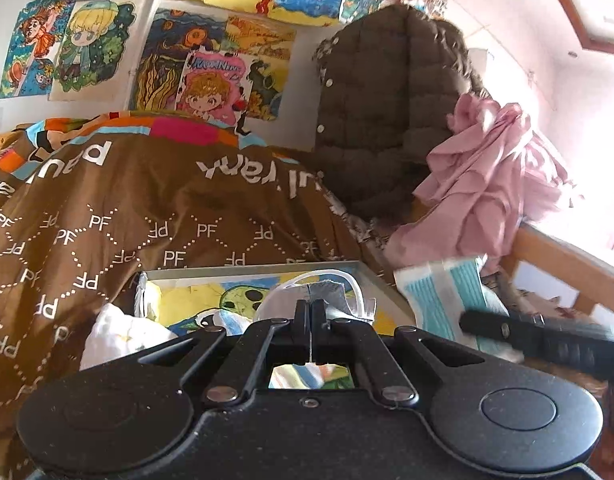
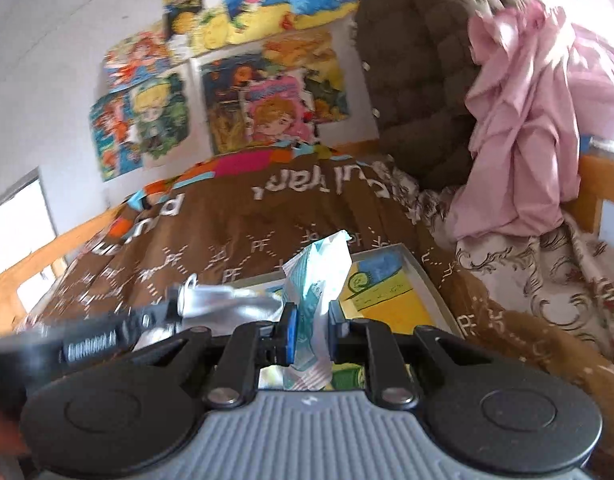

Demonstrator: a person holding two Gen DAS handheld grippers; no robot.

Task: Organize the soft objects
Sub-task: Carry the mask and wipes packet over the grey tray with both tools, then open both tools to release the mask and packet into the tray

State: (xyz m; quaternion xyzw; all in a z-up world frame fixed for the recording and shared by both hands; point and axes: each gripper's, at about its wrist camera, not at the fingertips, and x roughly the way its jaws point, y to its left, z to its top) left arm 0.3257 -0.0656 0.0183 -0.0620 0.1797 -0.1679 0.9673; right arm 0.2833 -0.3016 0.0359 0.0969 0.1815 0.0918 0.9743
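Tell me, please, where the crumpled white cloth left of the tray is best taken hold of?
Grip the white cloth by its raised, bunched top fold, coming down from above with the fingers either side of it. Its lower edge appears sunk into the brown quilt.

Left hand-held gripper [image 2: 107,332] motion-blurred; tray [image 1: 243,272] partly hidden.
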